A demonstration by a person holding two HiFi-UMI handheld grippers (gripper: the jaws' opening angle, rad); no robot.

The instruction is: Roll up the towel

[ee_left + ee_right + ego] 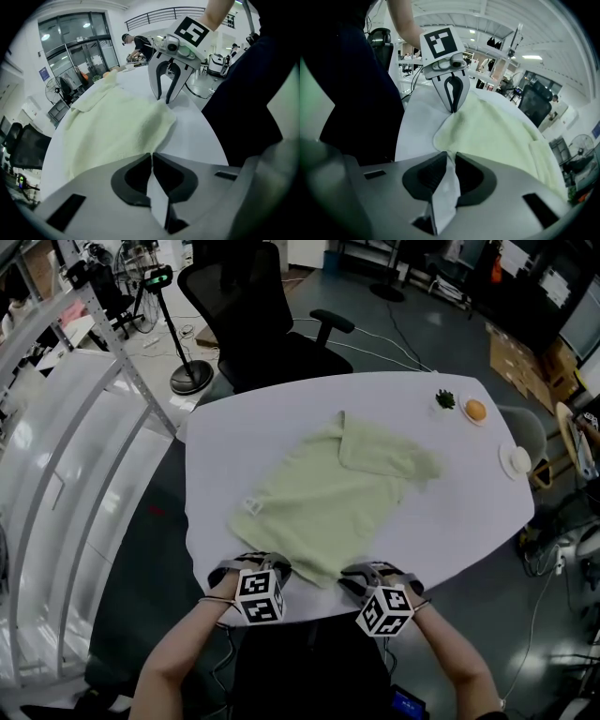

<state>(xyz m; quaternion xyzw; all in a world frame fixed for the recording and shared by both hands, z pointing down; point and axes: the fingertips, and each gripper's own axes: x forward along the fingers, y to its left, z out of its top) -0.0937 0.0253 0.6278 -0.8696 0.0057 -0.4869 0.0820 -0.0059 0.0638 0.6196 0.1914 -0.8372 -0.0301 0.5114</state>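
Currently the towel (328,493), pale green, lies spread flat across the middle of the white desk (450,502), set at a slant to the desk's edges. Its far corner is folded back onto itself as a loose flap (380,457), and a small white label (251,505) sits on its left edge. Both tools are down at the towel's near edge, well apart from each other, one at each near corner.

The left hand-held gripper (152,157) has its jaws brought right together, tips meeting on the hem at the near left corner, with a pale strip of cloth running back between the pads. The right gripper view shows this same tool from the side, pointing down with its tips pinched on that corner.

The right hand-held gripper (447,157) is closed almost as far, and a crumpled pale fold of fabric fills the narrow slot between its jaws, just where the towel's near right corner reaches them. Each tool points steeply downward, its marker cube towards the person, whose bare forearms come in from the bottom of the head view.

At the desk's far right end stand a small plate with an orange item (475,411), a bit of greenery (445,399) beside it, and a white round object (518,460) nearer the right edge. A black office chair (253,315) stands behind the far side of the desk
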